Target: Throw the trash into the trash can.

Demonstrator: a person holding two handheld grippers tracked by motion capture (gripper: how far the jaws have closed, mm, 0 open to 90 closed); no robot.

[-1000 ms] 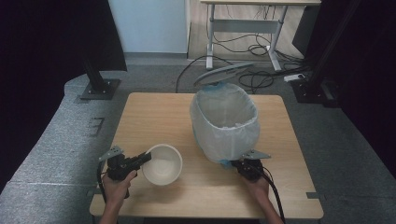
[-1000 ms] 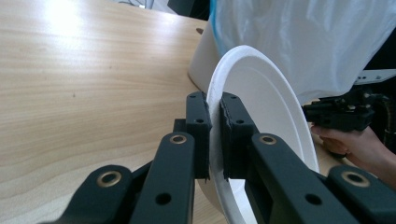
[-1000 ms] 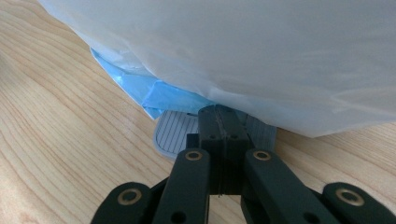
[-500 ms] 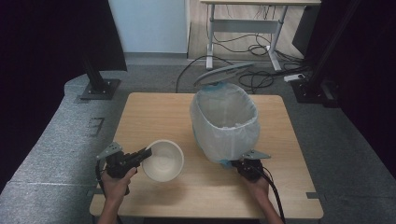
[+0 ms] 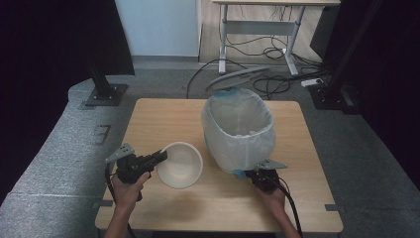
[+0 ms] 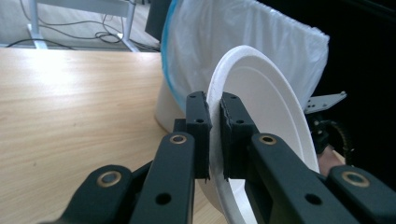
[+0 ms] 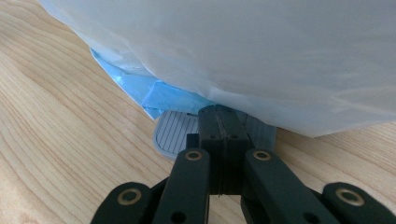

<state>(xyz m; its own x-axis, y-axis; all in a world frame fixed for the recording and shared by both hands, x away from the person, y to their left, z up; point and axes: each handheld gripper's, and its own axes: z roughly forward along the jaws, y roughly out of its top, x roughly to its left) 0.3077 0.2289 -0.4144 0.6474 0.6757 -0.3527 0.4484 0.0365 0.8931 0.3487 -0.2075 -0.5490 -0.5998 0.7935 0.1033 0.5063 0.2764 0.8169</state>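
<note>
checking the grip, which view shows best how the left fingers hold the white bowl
The left gripper view: its fingers pinch the white bowl by the rim, one each side. The high view shows the bowl tilted, the grip small. The right gripper view faces the bin's pedal.

One wooden table [image 5: 148, 119] carries the work. On it stands one pedal bin [image 5: 239, 130] lined with one white plastic bag [image 6: 243, 42], with one grey foot pedal [image 7: 175, 133] at its base. One white foam bowl [image 5: 180, 164] is present. Two handheld grippers are counted: one left gripper [image 5: 157, 157] and one right gripper [image 5: 250, 173], each with two black jaws. Two hands hold them, one apiece. Beyond the table stand one desk frame [image 5: 257, 25] and one black stand base [image 5: 105, 93] on the floor.
</note>
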